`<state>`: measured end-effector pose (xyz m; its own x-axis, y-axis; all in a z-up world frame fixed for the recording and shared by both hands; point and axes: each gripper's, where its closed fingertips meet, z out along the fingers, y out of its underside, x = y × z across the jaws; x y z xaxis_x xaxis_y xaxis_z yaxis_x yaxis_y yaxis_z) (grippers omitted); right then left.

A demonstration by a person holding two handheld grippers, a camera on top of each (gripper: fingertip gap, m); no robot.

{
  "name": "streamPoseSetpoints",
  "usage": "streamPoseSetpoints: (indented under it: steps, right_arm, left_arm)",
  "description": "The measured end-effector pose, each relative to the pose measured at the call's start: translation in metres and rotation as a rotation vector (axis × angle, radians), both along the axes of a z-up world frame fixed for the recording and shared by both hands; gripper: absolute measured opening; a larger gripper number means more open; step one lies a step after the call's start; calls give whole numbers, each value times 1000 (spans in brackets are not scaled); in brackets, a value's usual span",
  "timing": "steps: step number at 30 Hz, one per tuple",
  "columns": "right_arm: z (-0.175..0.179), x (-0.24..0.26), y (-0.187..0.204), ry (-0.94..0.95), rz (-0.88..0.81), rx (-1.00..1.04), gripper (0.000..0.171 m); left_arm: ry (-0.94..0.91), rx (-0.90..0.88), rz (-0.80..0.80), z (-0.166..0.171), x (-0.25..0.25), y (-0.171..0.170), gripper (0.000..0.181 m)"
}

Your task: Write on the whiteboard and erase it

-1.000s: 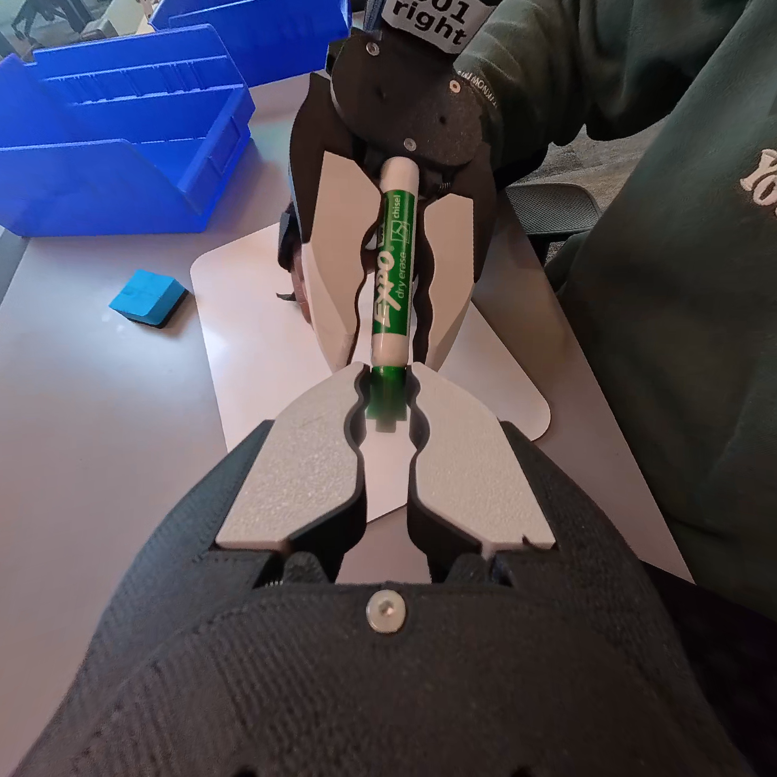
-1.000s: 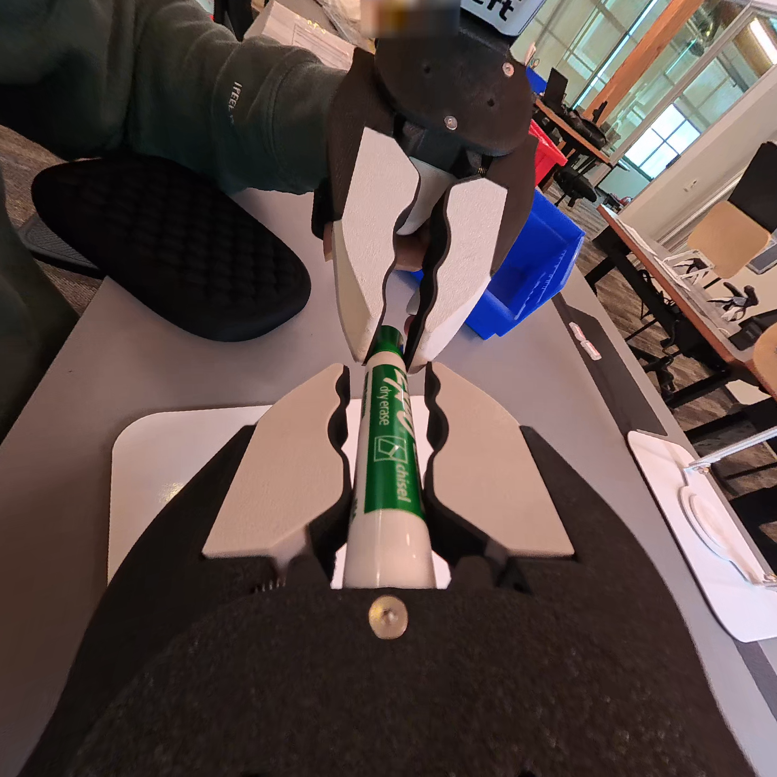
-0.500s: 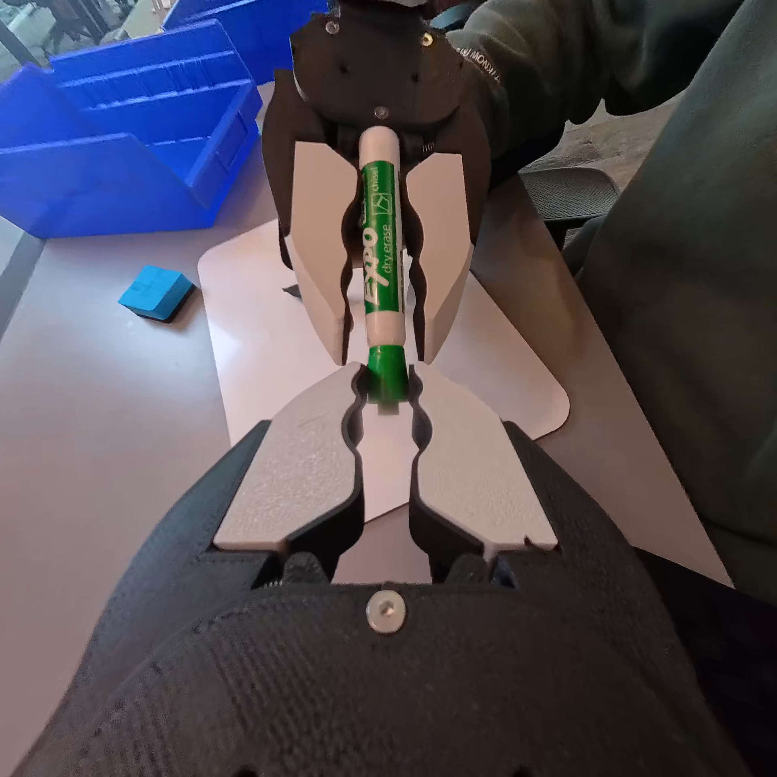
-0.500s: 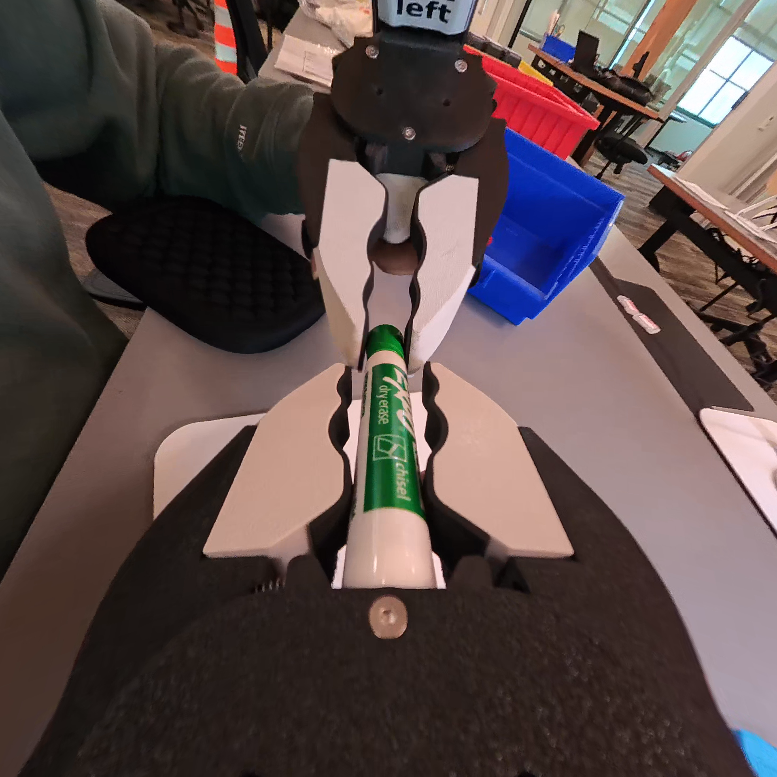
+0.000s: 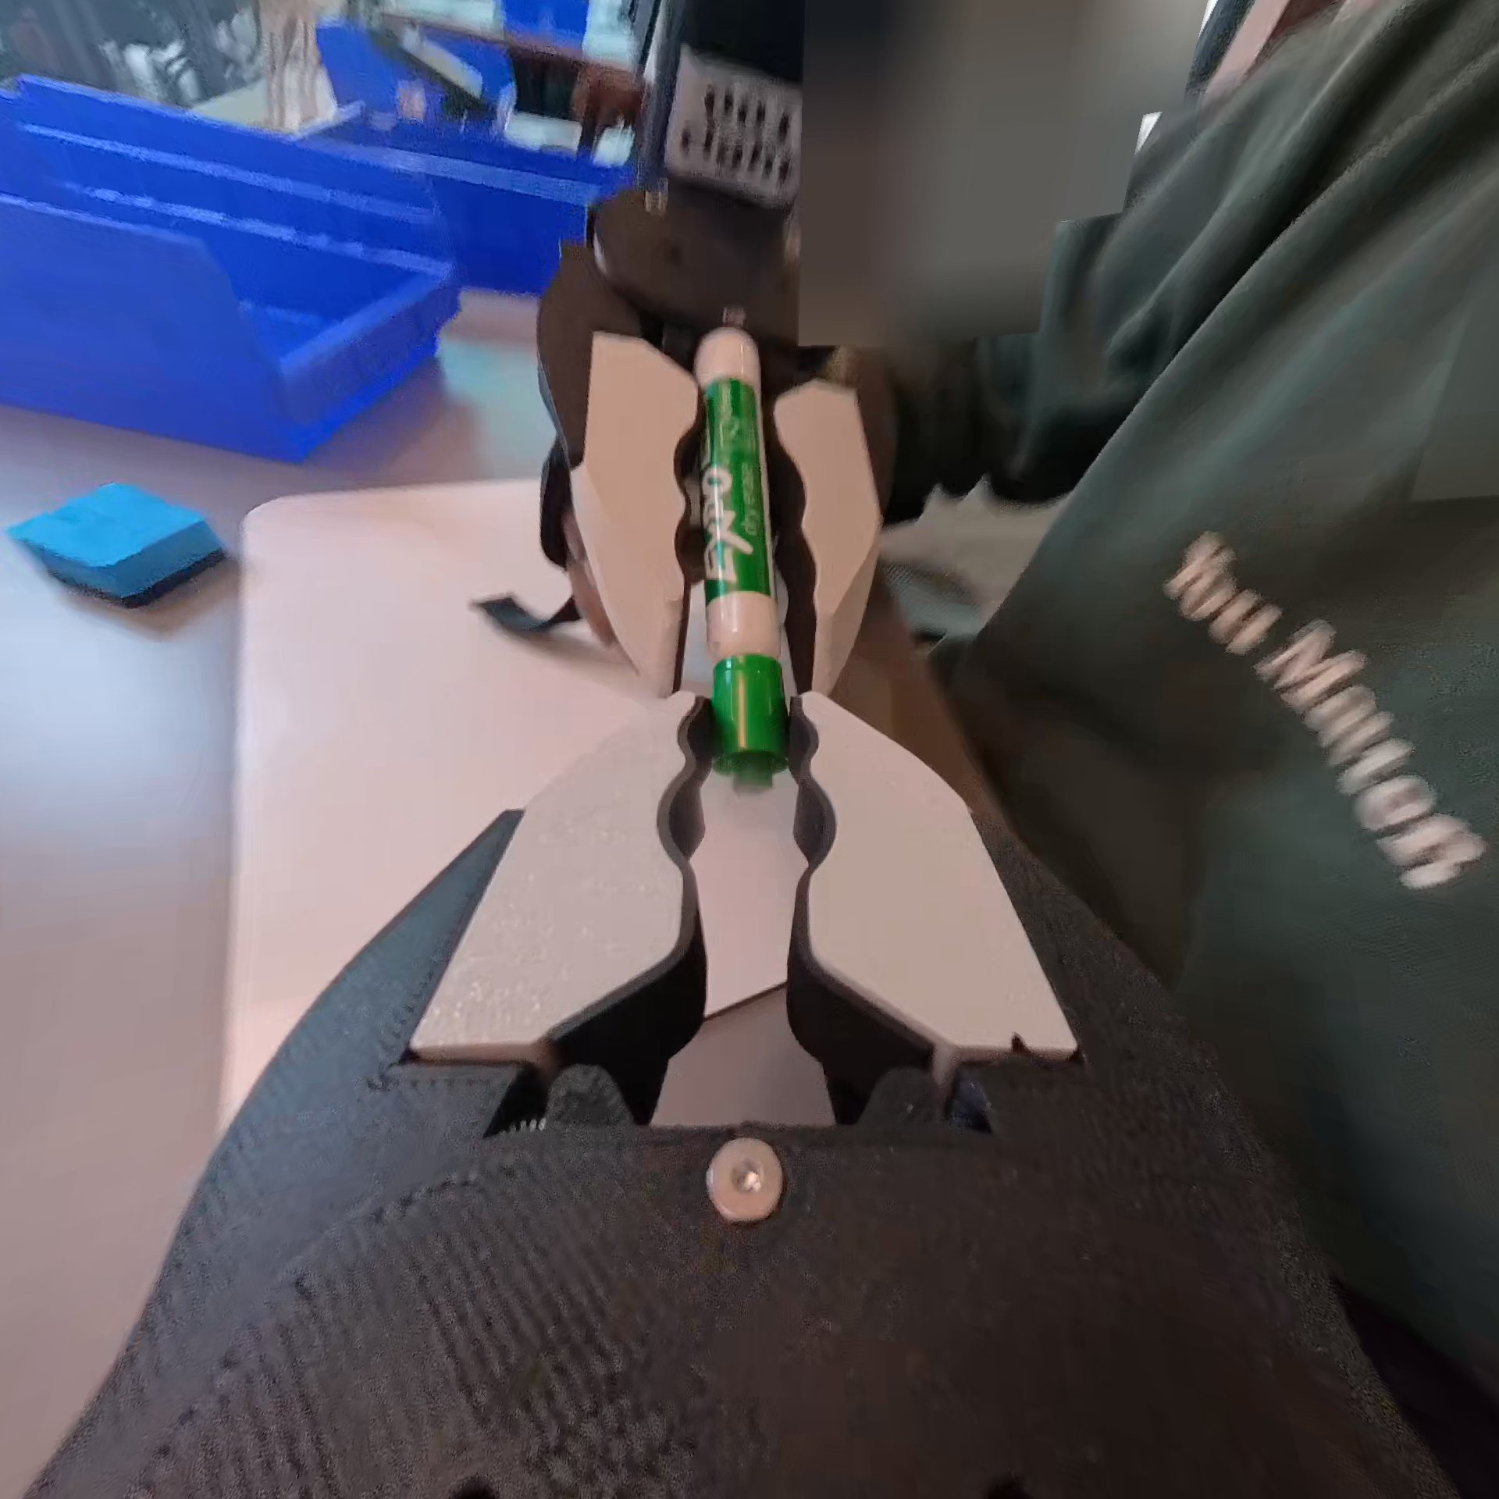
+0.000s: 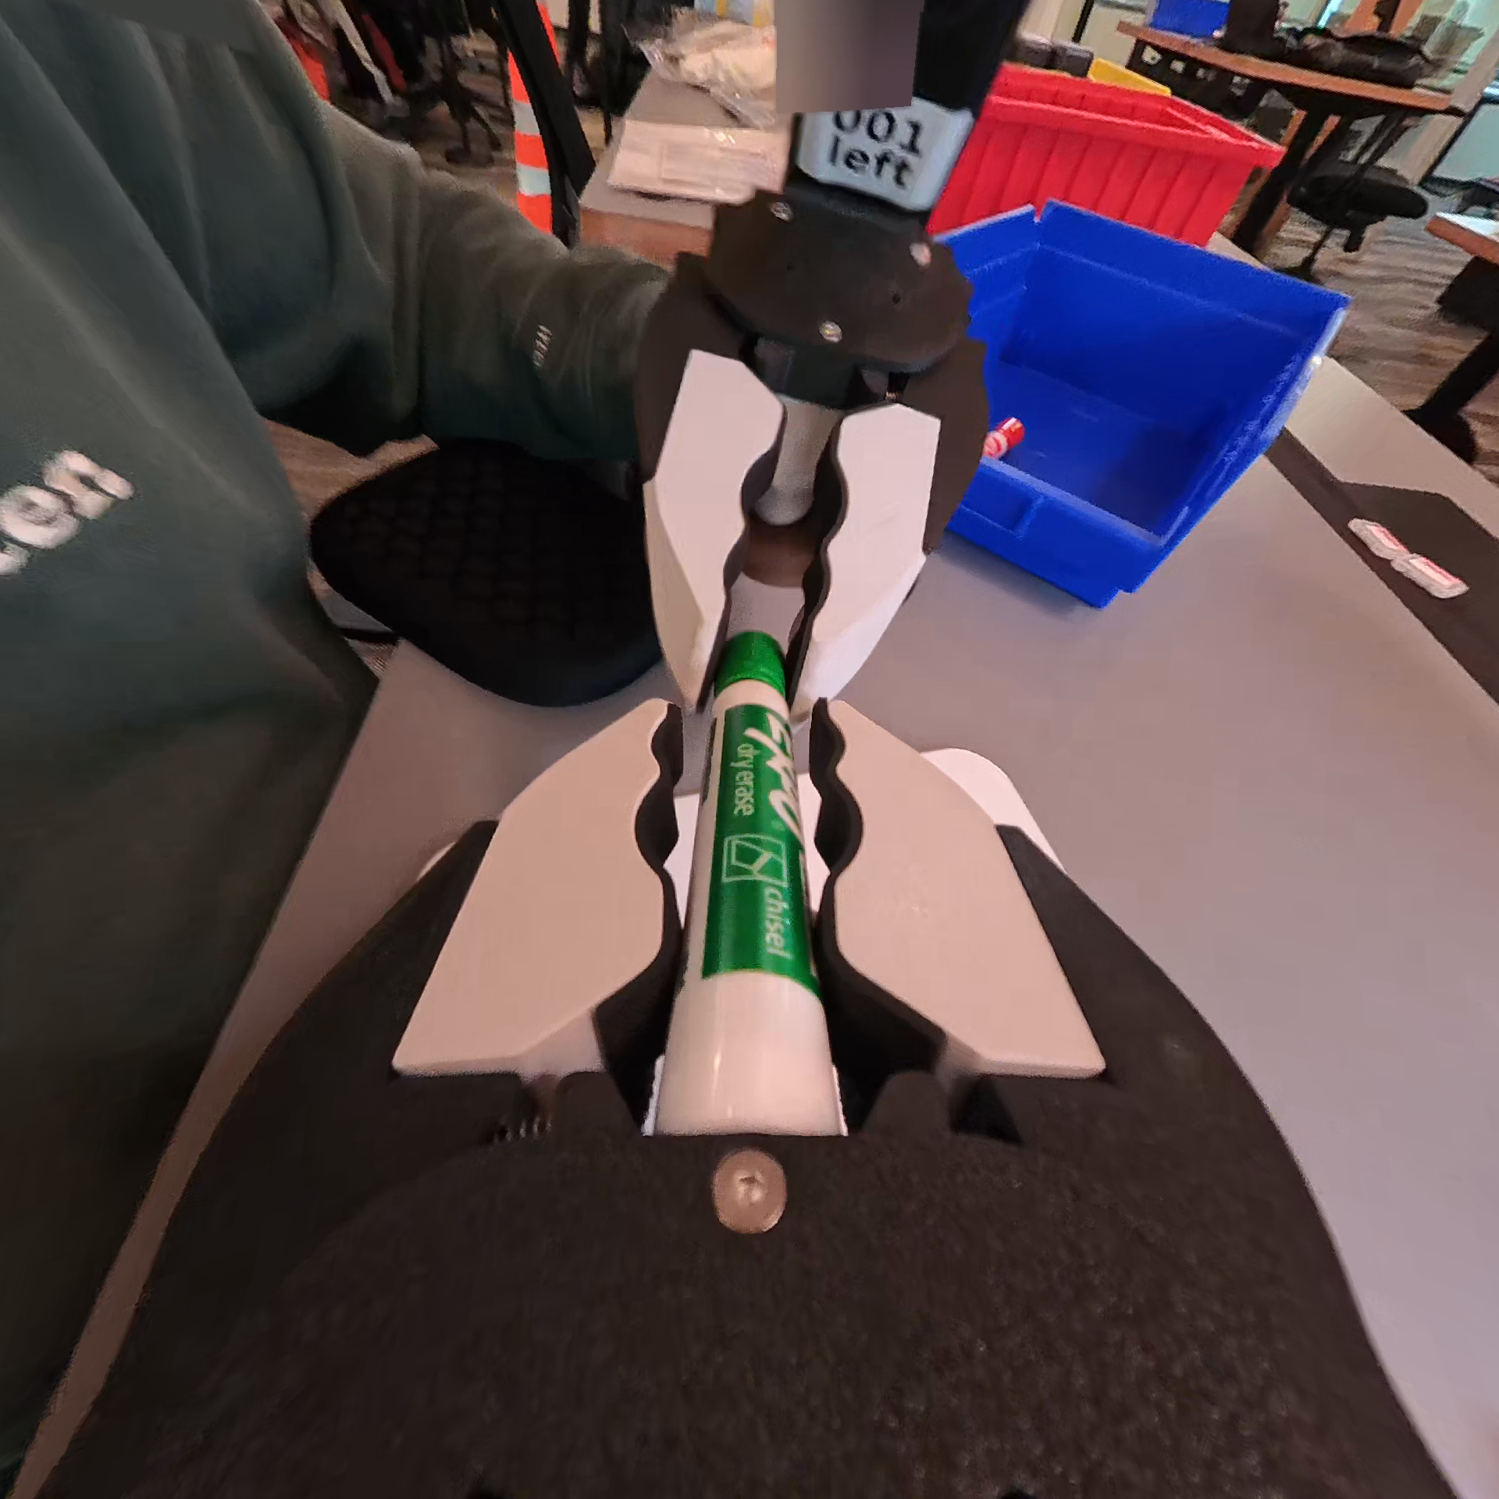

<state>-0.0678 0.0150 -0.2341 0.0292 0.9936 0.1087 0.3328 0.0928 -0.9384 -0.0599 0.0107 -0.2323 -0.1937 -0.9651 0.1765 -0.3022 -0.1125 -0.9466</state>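
Both grippers' jaws clamp the green marker [image 6: 750,908] (cap [image 5: 748,714] leftward).

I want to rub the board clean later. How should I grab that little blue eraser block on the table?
Come straight down from above onto the blue eraser and pinch its two long sides. It lies flat on the table, beside the whiteboard, with open room around it, so nothing seems to block the fingers. Its dark bottom layer faces down, probably ready to wipe.
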Motion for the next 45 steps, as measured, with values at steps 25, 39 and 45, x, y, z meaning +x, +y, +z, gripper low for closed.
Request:
streamPoseSetpoints:
  steps: [25, 39, 45]
  right_arm:
    - [-18, 35, 49, -250, -230, -76, 33]
    - [-71, -6, 71, -543, -157, -164, 33]
    - [-75, -13, 75, -586, -153, -203, 33]
  left_arm:
    - [41, 223, 423, -40, -63, 69, 18]
    - [135, 342, 415, -57, -65, 67, 19]
    - [142, 341, 426, -59, -69, 70, 19]
